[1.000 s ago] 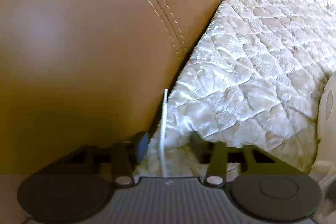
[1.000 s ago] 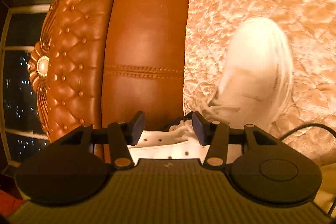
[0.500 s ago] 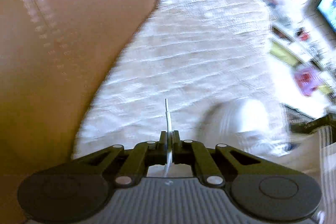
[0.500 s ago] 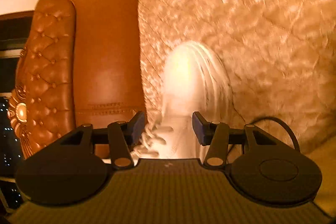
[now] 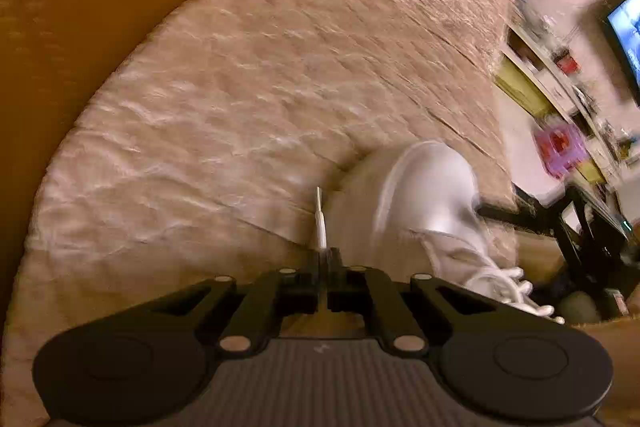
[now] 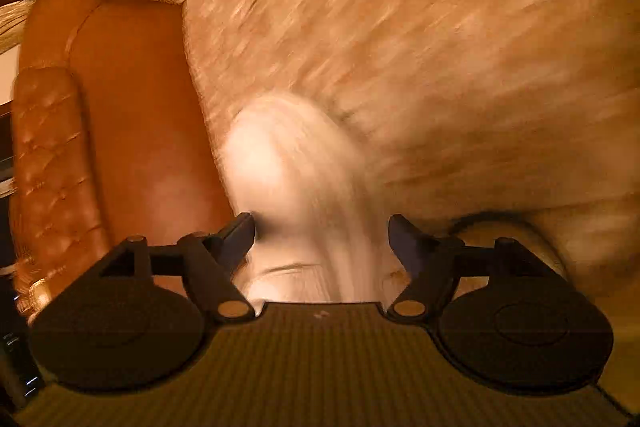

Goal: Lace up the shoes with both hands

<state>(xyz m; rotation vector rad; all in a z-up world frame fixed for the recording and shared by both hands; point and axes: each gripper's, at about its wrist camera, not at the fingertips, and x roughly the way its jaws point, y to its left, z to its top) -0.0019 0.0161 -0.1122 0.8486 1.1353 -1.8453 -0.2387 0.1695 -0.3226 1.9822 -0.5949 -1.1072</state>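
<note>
Left gripper [image 5: 323, 259] pinched the lace tip [image 5: 320, 217]; right gripper [image 6: 322, 227] gaped empty above the shoe [image 6: 288, 163]. A loosened pinch could drop the tip.

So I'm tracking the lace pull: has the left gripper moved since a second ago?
Yes. The left gripper, shut on the lace tip, swung right, away from the leather backrest toward the shoe.

Crinkled shiny quilted bedspread [image 5: 240, 99] — smooth glossy leather headboard [image 6: 132, 107].
</note>
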